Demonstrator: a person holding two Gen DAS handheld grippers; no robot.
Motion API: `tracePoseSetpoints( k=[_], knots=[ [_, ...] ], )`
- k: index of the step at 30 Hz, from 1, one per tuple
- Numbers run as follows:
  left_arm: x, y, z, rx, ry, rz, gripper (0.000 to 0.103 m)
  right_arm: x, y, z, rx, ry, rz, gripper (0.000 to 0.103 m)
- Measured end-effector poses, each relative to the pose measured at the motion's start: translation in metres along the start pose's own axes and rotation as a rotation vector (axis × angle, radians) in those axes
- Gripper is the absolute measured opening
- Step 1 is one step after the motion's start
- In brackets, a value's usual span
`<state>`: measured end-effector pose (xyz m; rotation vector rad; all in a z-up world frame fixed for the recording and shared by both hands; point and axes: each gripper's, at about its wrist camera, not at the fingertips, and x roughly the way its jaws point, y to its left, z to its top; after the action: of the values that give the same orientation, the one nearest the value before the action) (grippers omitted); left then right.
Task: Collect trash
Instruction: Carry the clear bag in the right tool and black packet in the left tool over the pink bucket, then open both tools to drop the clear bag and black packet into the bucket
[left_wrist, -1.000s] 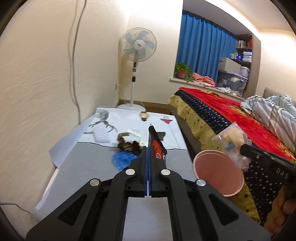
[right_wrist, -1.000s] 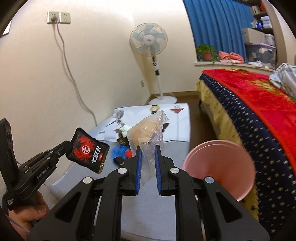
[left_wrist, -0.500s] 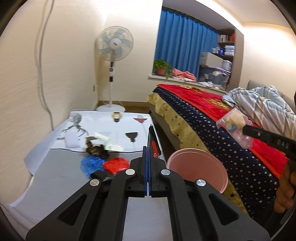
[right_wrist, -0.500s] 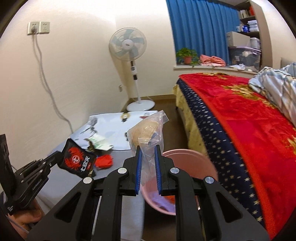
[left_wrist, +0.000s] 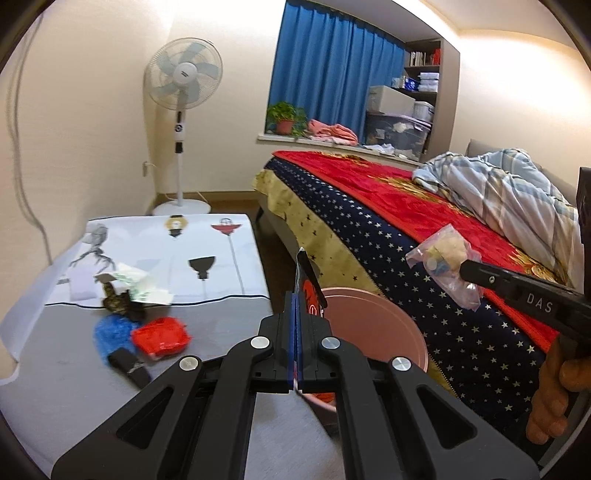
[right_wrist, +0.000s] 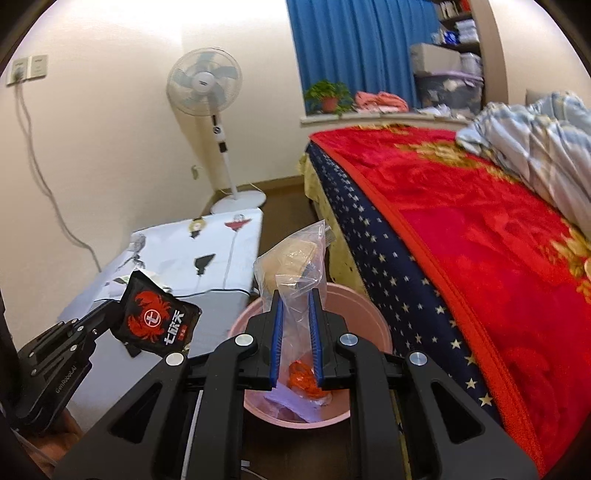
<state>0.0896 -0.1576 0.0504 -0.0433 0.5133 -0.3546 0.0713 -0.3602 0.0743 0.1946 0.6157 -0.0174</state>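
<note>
Two pieces of trash are held. Right gripper (right_wrist: 295, 325) pinches a crinkled clear plastic bag (right_wrist: 293, 266) directly above the round pink bin (right_wrist: 373, 321), which lies beneath its fingers. Left gripper (left_wrist: 297, 321) is clamped flat on a glossy black-and-red snack packet (right_wrist: 155, 317), left of that bin. Ahead-left of it, crumpled red wrapper (left_wrist: 162, 336) and blue wrapper (left_wrist: 109, 332) lie on the grey table (left_wrist: 55, 387).

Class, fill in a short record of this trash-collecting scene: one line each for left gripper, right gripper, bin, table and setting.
left gripper: shut on black-and-red packet
right gripper: shut on clear bag, held above the bin
bin: pink, on the floor between table and bed, trash already inside
table: red wrapper, blue wrapper and other scraps left
setting: bedroom with bed and fan
</note>
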Motion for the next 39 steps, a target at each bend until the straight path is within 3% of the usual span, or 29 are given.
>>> tracePoseSetpoints(
  k=[17,39],
  knots=[
    [0.070,-0.018,-0.022,0.024,0.095,-0.064,0.000,0.047,-0.010,-0.011,0.003,0.106,-0.056,0.014],
    [0.094,-0.029,-0.029,0.037,0.122,-0.095,0.000,0.064,-0.018,-0.015,0.007,0.134,-0.079,0.014]
  ],
)
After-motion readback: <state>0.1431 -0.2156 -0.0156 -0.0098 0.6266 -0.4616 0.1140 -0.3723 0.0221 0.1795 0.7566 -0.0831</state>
